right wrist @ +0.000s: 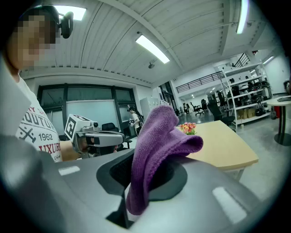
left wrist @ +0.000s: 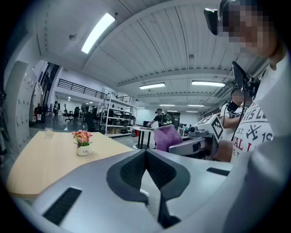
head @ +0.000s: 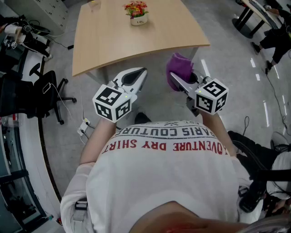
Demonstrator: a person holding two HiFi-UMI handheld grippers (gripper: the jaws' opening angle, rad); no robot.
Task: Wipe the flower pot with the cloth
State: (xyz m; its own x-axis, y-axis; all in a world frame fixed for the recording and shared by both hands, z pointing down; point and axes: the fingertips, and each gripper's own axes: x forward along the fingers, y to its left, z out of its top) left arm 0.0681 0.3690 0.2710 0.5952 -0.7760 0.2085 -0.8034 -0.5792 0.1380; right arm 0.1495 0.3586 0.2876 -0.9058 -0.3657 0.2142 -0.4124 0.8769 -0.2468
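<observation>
At the far side of the tabletop [head: 113, 45], well apart from both of my tools, stands the flower pot [head: 139, 20], small, white and upright, with a tuft of red and orange flowers [head: 136, 7] in it. I hold both tools off the near edge, over the floor, so the wiping is not yet begun. My right claw [head: 175, 82] pinches the purple cloth [head: 178, 67] by one fold, and the rest stands up and flops over the tips. My left claw [head: 137, 76] is pressed together with nothing in it.

I judge the pot light and easy to tip or push across the smooth wood; if it is ceramic it would chip in a fall, and its glaze would be slippery. I would open the left claw and steady the pot low on its wall or at the rim, clear of the flowers, which look soft and easily crushed. The cloth is limp, so only the part close to the pinch will press firmly; I would lead with that part against the pot's side
</observation>
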